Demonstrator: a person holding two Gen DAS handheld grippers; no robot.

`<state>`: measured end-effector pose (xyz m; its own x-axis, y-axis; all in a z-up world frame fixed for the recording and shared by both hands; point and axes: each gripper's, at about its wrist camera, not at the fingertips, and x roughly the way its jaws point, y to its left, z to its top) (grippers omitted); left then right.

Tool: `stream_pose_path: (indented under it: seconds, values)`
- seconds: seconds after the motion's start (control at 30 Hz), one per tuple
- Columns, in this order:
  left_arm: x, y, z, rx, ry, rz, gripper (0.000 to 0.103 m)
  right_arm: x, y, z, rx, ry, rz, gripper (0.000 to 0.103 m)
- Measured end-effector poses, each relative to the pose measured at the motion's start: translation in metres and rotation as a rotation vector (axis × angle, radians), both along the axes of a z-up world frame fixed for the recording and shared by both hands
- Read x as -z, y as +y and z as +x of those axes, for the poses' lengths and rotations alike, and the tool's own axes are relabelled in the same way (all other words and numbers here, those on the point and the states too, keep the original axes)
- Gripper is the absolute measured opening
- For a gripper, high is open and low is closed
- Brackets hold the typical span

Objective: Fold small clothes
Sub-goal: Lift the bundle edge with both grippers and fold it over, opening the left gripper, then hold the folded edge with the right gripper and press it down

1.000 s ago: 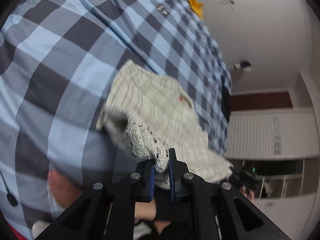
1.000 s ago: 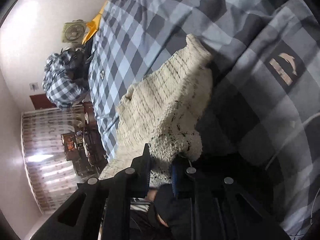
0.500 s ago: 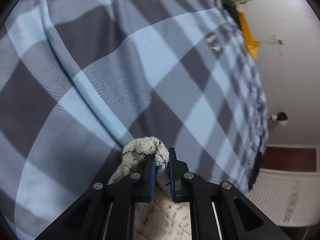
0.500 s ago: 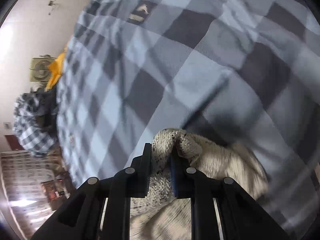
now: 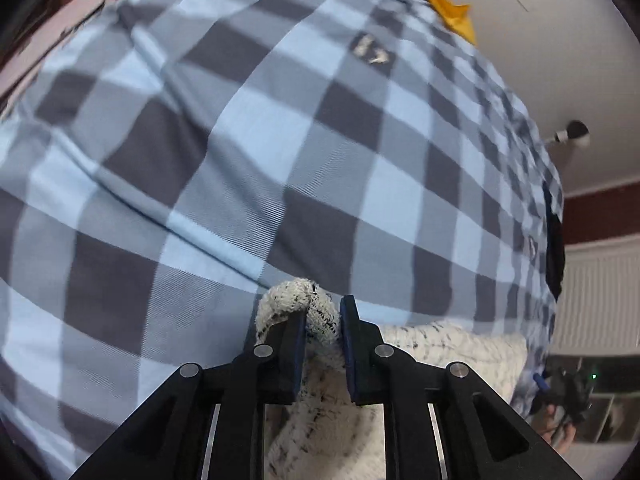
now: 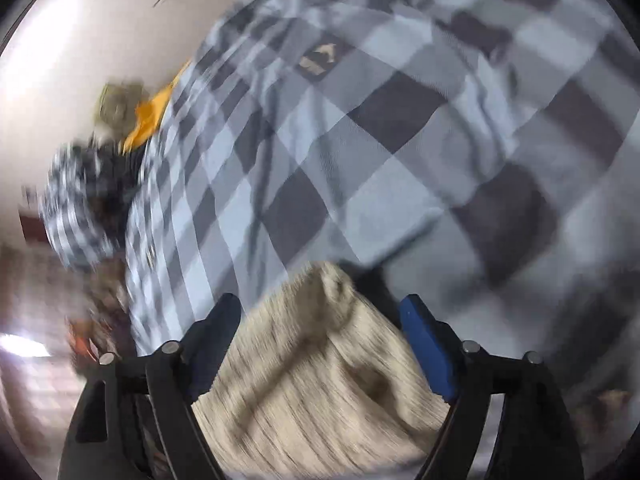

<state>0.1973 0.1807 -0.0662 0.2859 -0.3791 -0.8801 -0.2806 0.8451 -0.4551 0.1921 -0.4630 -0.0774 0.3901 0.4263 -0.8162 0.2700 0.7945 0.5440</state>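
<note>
A cream knit garment with dark flecks (image 5: 440,352) lies on a blue-and-grey checked bed cover (image 5: 260,128). My left gripper (image 5: 323,312) still pinches a bunched edge of the knit between its blue pads, and its jaws are opening. In the right wrist view the same garment (image 6: 312,380) lies blurred on the cover (image 6: 400,120). My right gripper (image 6: 320,304) has its jaws opening wide. The cloth sits loose between its fingers (image 6: 420,332) and neither pad touches it.
A yellow cloth (image 5: 440,4) lies at the bed's far edge by a white wall. A pile of checked clothes (image 6: 76,208) and a small fan (image 6: 116,108) sit beyond the yellow cloth (image 6: 150,116). A hand holding a dark device (image 5: 568,396) shows at the lower right.
Both grippers carried the knit's edge across the bed and lowered it. The right gripper opened and let go of the cloth. The left gripper's jaws have parted slightly.
</note>
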Motion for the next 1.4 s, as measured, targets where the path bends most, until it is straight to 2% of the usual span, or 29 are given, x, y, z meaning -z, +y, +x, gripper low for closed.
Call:
stream_pose_path:
  seconds: [0.13,0.2,0.27,0.33,0.43,0.5,0.53,0.6,0.67,0.8,0.93,1.03,1.1,1.17,1.23,1.3,1.33,1.37,1.4]
  values:
    - [-0.027,-0.002,-0.001,0.013,-0.023,-0.007,0.02,0.023,0.022,-0.028,-0.225,0.088,-0.107,0.08]
    - [-0.031,0.003,0.001,-0.004,-0.023,-0.019,0.023,0.036,0.031,-0.031,-0.265,0.099,-0.163,0.08]
    - [-0.032,0.007,0.001,-0.033,-0.018,-0.021,0.031,0.048,0.041,-0.033,-0.279,0.09,-0.186,0.08]
    - [-0.042,0.015,-0.002,-0.084,-0.068,0.03,0.101,0.058,0.051,-0.028,-0.297,0.072,-0.171,0.08]
    - [-0.056,0.034,-0.005,-0.15,-0.133,-0.024,0.103,0.064,0.068,-0.02,-0.33,0.064,-0.186,0.08]
    - [-0.066,0.039,-0.008,-0.159,-0.136,0.03,0.103,0.066,0.081,-0.015,-0.37,0.071,-0.211,0.077]
    - [-0.07,0.036,-0.012,-0.149,-0.134,0.075,0.103,0.059,0.083,-0.017,-0.385,0.074,-0.211,0.069]
    - [-0.073,0.021,-0.026,-0.095,-0.13,0.119,0.103,0.055,0.084,-0.02,-0.397,0.077,-0.229,0.024]
    - [-0.071,-0.006,-0.045,-0.016,-0.129,0.126,0.103,0.047,0.075,-0.029,-0.383,0.071,-0.212,0.008]
    - [-0.047,-0.07,-0.081,0.141,-0.142,0.108,0.103,0.035,0.055,-0.057,-0.371,0.035,-0.114,0.007]
    - [0.005,-0.12,-0.086,0.262,-0.069,0.206,0.103,0.021,0.024,-0.091,-0.268,-0.018,0.056,0.003]
    - [0.023,-0.132,-0.085,0.308,-0.081,0.322,0.103,0.02,0.008,-0.11,-0.204,-0.045,0.083,0.0]
    - [0.023,-0.132,-0.082,0.327,-0.109,0.349,0.103,0.033,0.005,-0.113,-0.184,-0.009,0.061,0.0]
    - [0.021,-0.127,-0.079,0.315,-0.109,0.334,0.103,0.046,0.009,-0.111,-0.18,0.037,0.007,0.0]
    - [0.019,-0.122,-0.078,0.293,-0.118,0.302,0.103,0.043,0.005,-0.106,-0.132,0.051,-0.038,0.001]
    - [0.023,-0.121,-0.082,0.292,-0.129,0.292,0.103,0.031,0.0,-0.097,-0.096,0.007,0.043,0.009]
    - [0.024,-0.122,-0.082,0.301,-0.128,0.296,0.103,0.025,0.006,-0.088,-0.094,-0.007,0.081,0.019]
    - [0.026,-0.123,-0.084,0.314,-0.127,0.307,0.103,0.023,0.011,-0.083,-0.103,-0.008,0.08,0.053]
    - [0.027,-0.125,-0.084,0.323,-0.128,0.321,0.103,0.021,0.019,-0.076,-0.121,-0.014,0.065,0.073]
